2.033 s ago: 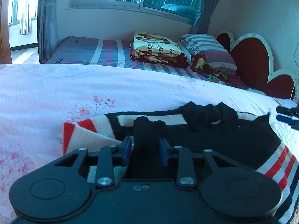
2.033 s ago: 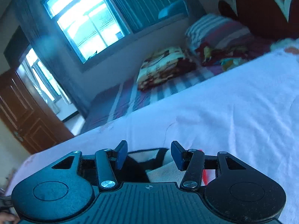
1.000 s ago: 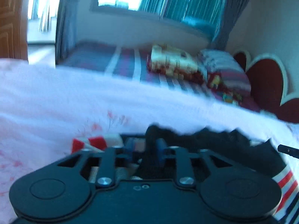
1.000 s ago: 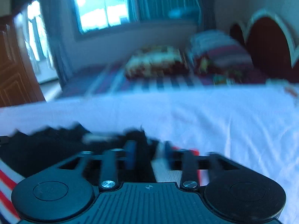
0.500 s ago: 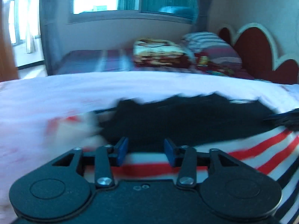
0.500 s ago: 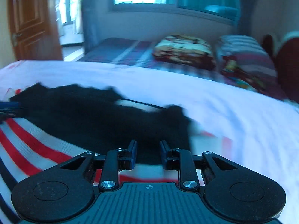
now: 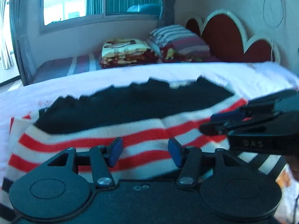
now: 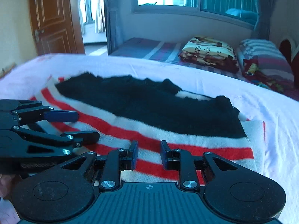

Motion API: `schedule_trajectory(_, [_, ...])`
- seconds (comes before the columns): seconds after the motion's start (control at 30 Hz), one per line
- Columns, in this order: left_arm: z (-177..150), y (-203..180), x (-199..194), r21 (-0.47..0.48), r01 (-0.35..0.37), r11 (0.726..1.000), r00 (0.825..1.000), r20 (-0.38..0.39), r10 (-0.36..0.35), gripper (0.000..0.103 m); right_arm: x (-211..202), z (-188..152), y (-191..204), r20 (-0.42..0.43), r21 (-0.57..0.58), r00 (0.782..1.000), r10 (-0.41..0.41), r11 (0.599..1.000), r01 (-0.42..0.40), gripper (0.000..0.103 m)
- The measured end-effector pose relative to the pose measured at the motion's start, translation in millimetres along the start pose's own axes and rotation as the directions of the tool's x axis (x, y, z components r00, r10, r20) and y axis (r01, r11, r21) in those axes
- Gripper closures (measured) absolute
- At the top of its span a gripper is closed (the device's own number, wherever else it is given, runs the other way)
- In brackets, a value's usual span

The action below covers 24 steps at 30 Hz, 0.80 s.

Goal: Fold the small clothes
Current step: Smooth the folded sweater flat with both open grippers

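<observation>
A small knit garment [image 7: 104,136] with a black top part and red, white and dark stripes lies folded on the white bedsheet [image 7: 84,85]; it also shows in the right wrist view [image 8: 149,112]. My left gripper [image 7: 145,152] is open and empty over its striped near edge. My right gripper [image 8: 149,154] is open with a narrower gap, empty, over the striped edge too. Each gripper shows in the other's view: the right one [image 7: 220,120] at the right, the left one [image 8: 82,125] at the left.
A second bed with a striped cover [image 8: 149,48] stands behind, bearing a folded printed blanket [image 7: 125,52] and a striped pillow [image 7: 179,41]. A red heart-shaped headboard [image 7: 224,31] is at the right, a wooden door [image 8: 52,18] at the left.
Both grippers held black sleeve cloth, carried it over the garment and let go. The sleeves now lie folded across the top, and both grippers have drawn back to the striped near edge.
</observation>
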State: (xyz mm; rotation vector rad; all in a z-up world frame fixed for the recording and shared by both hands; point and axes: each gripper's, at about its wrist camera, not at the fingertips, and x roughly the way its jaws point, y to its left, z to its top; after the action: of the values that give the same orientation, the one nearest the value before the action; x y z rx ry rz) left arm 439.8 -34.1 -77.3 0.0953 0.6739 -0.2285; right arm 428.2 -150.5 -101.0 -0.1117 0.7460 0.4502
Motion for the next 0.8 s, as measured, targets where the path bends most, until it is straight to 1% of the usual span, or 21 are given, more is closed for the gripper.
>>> schedule_trajectory(0.07, [-5,6,-8,0.0,-0.009,1.0,1.0,0.006,0.009,0.048,-7,-5,-10,-0.004,0.003,1.0,-0.028,1.0,0.028,0.078])
schedule_trajectory(0.13, [-13,21,-19,-0.016,-0.03,0.999,1.0,0.009,0.03,0.047,-17,-16,-25,-0.019,0.029,0.995,-0.098,0.995,0.099,0.077])
schedule_trajectory(0.17, [-19,31,-27,-0.025,-0.038,0.999,0.999,0.008,0.038,0.047,-21,-22,-36,-0.032,0.059,0.993,-0.116,0.991,0.118,0.077])
schedule_trajectory(0.2, [-25,39,-33,-0.031,-0.064,0.997,0.998,0.001,0.064,0.047,-27,-29,-47,-0.048,0.088,0.991,-0.126,0.988,0.13,0.077])
schedule_trajectory(0.23, [-32,48,-39,-0.043,-0.088,0.995,0.996,-0.01,0.088,0.047,-35,-34,-54,-0.049,0.11,0.993,-0.109,0.987,0.113,0.078])
schedule_trajectory(0.27, [-38,57,-46,-0.073,-0.091,0.993,0.996,-0.013,0.09,0.047,-43,-36,-58,-0.053,0.114,0.992,-0.111,0.987,0.117,0.077])
schedule_trajectory(0.33, [-42,70,-58,-0.145,-0.098,0.985,0.995,-0.011,0.097,0.048,-55,-36,-47,-0.038,0.102,0.989,-0.144,0.984,0.147,0.077])
schedule_trajectory(0.37, [-42,70,-64,-0.154,-0.11,0.982,0.994,-0.004,0.111,0.049,-63,-36,-40,-0.01,0.11,0.991,-0.135,0.985,0.136,0.077])
schedule_trajectory(0.4, [-41,68,-68,-0.157,-0.125,0.98,0.992,-0.001,0.127,0.049,-68,-37,-34,0.01,0.122,0.994,-0.107,0.987,0.105,0.077])
schedule_trajectory(0.47, [-42,61,-71,-0.159,-0.125,0.979,0.992,0.001,0.127,0.049,-72,-37,-7,0.024,0.112,0.998,-0.054,0.992,0.051,0.077])
schedule_trajectory(0.53, [-45,55,-67,-0.153,-0.148,0.977,0.989,-0.015,0.147,0.049,-70,-35,20,0.024,0.099,1.0,0.004,0.995,-0.007,0.077])
schedule_trajectory(0.6, [-45,50,-70,-0.166,-0.153,0.974,0.988,-0.011,0.153,0.051,-64,-34,47,0.015,0.063,0.999,0.042,0.997,-0.042,0.077])
schedule_trajectory(0.7, [-42,37,-83,-0.172,-0.112,0.979,0.993,0.022,0.118,0.049,-55,-37,77,-0.001,0.021,0.998,0.065,0.998,-0.065,0.077])
schedule_trajectory(0.77, [-43,19,-84,-0.144,-0.069,0.987,0.997,0.028,0.074,0.048,-50,-41,82,-0.009,0.022,0.998,0.063,0.998,-0.063,0.077])
schedule_trajectory(0.8, [-43,11,-81,-0.124,-0.063,0.99,0.998,0.016,0.065,0.048,-51,-43,80,-0.014,0.026,0.998,0.061,0.998,-0.06,0.077])
